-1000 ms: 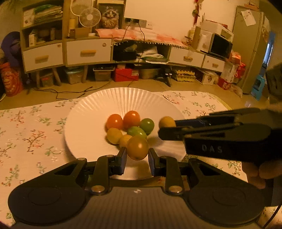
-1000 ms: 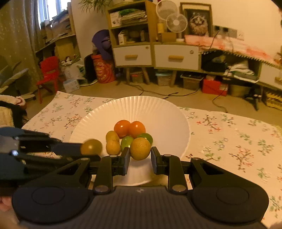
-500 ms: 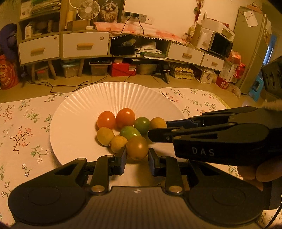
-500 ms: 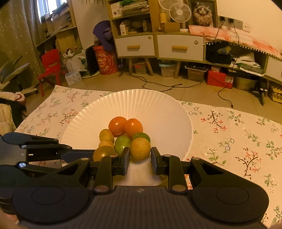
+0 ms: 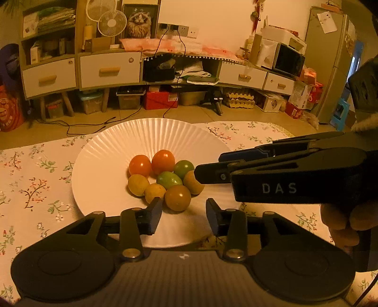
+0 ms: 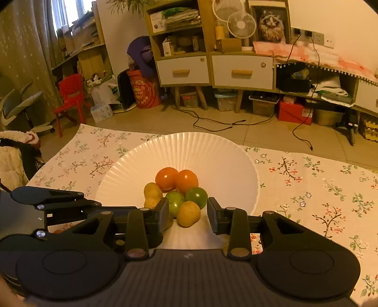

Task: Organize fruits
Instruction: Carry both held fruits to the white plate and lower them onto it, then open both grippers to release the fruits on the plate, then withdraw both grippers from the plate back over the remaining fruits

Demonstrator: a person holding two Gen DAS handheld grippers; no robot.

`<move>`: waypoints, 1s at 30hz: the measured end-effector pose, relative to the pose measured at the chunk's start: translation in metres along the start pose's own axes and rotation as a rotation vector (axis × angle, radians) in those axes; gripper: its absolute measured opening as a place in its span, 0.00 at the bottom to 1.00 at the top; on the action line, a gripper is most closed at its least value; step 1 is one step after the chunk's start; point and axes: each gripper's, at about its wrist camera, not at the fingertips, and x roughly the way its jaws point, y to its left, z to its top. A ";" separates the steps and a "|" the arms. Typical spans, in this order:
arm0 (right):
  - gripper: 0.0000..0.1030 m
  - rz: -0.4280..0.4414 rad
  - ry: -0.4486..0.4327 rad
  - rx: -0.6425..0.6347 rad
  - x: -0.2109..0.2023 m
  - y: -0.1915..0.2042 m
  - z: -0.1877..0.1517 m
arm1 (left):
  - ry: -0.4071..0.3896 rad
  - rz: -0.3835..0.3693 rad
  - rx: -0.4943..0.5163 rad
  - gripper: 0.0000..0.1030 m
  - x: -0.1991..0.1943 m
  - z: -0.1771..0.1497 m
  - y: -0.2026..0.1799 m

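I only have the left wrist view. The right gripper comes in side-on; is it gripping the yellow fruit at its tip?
Observer: No. In the right wrist view the right gripper is opening; the yellow fruit sits between its jaws, a gap each side.
Reviewer: Is it down on the plate?
Observer: Yes, resting on the white plate beside a green fruit.
Reviewer: Anything left of the table?
Observer: A red chair on the floor.

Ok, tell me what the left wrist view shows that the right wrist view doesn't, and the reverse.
Only the left wrist view: the brownish tomato between the left gripper's opening jaws, a fridge, a microwave. Only the right wrist view: a red chair, a curtained window. Both: the white plate of tomatoes and the right gripper, jaws opening around a yellow tomato.
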 end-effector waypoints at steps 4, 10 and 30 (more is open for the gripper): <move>0.38 0.000 -0.010 0.013 -0.008 0.002 -0.003 | -0.009 0.008 0.005 0.59 -0.010 -0.004 0.000; 0.46 0.004 -0.019 -0.007 -0.019 0.010 -0.006 | -0.008 0.022 0.004 0.63 -0.023 -0.009 0.004; 0.80 0.014 -0.047 0.011 -0.044 0.045 -0.026 | -0.019 0.031 0.002 0.94 -0.072 -0.035 0.026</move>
